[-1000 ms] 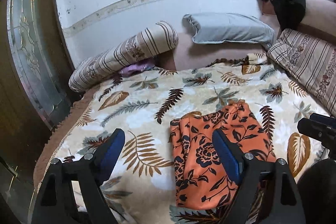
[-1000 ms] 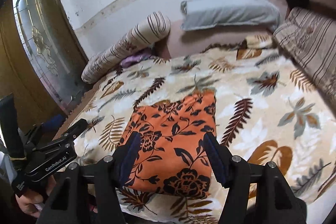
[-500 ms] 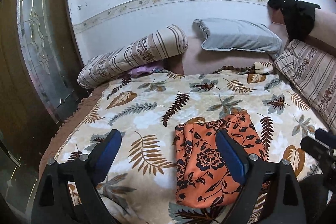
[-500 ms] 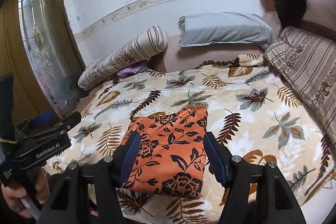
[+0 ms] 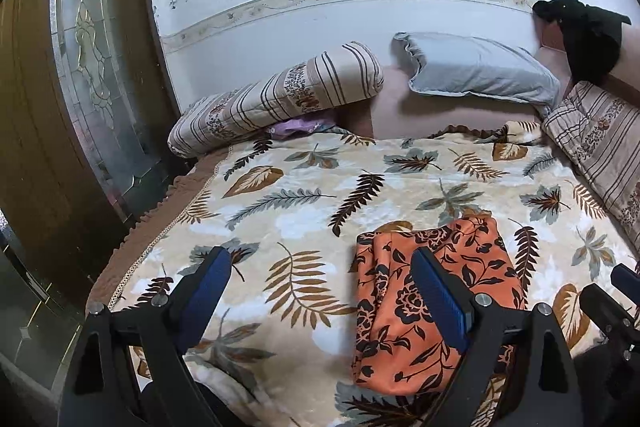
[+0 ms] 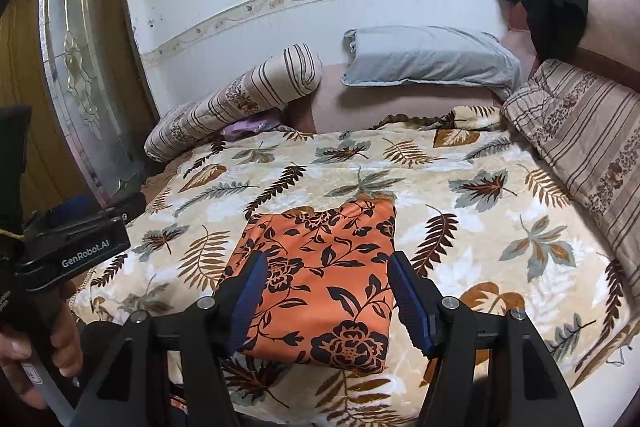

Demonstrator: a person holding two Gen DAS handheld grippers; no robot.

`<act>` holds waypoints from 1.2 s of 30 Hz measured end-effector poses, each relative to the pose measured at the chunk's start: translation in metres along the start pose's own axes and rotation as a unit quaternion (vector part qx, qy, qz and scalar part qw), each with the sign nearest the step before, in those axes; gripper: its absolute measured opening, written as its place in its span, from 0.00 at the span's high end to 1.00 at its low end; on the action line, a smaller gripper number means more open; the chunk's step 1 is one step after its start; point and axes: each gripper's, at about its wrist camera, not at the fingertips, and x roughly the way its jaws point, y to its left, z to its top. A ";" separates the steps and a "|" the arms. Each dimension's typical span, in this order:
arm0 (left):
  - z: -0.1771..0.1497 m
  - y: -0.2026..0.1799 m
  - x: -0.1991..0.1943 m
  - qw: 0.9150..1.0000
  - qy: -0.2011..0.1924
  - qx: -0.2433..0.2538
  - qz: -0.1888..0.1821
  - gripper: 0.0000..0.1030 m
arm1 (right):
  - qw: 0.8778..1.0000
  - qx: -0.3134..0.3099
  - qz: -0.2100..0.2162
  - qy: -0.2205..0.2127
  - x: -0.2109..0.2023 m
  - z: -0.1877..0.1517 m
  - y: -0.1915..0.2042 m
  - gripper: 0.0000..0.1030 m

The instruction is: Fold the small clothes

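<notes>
An orange cloth with a black flower print (image 5: 384,311) lies folded into a neat rectangle on the leaf-patterned blanket (image 5: 304,203). My left gripper (image 5: 320,287) hovers open to the cloth's left, with only blanket between its blue pads; its right finger (image 5: 440,299) stands in front of the cloth. In the right wrist view the folded cloth (image 6: 320,239) lies just ahead, and my right gripper (image 6: 328,295) is open above its near end, pads clear of the fabric. A hand (image 6: 48,351) holds the left gripper (image 6: 76,247) at the far left.
A striped bolster (image 5: 280,95), a grey pillow (image 5: 480,71) and a striped cushion (image 5: 600,139) line the far and right sides. A black garment (image 5: 588,35) hangs over the headboard. A purple cloth (image 5: 296,127) pokes out under the bolster. A glass-panelled door (image 5: 96,67) stands left of the bed edge.
Both grippers have drawn back and tipped up a little, so more wall shows. The left jaws have spread slightly. The folded cloth has stayed put on the blanket.
</notes>
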 end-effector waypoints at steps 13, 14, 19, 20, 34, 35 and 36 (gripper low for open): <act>-0.001 0.007 -0.001 1.000 0.005 -0.010 -0.005 0.11 | 1.000 0.000 -0.002 0.000 0.004 -0.001 0.003 0.35; -0.001 0.007 -0.002 1.000 0.005 -0.010 -0.005 0.11 | 1.000 0.001 -0.001 0.000 0.004 -0.001 0.003 0.35; -0.001 0.008 -0.003 1.000 0.002 -0.012 -0.006 0.11 | 1.000 -0.003 0.001 0.005 0.009 -0.003 0.007 0.35; -0.001 0.009 -0.004 1.000 0.002 -0.013 -0.007 0.11 | 1.000 -0.004 0.001 0.007 0.010 -0.003 0.008 0.35; -0.003 0.011 -0.004 1.000 0.006 -0.015 -0.011 0.11 | 1.000 -0.005 0.000 0.009 0.013 -0.004 0.009 0.35; -0.003 0.011 -0.003 1.000 0.005 -0.015 -0.010 0.11 | 1.000 -0.005 0.000 0.009 0.013 -0.004 0.008 0.35; -0.003 0.011 -0.003 1.000 0.006 -0.015 -0.010 0.11 | 1.000 -0.005 0.000 0.010 0.013 -0.004 0.007 0.35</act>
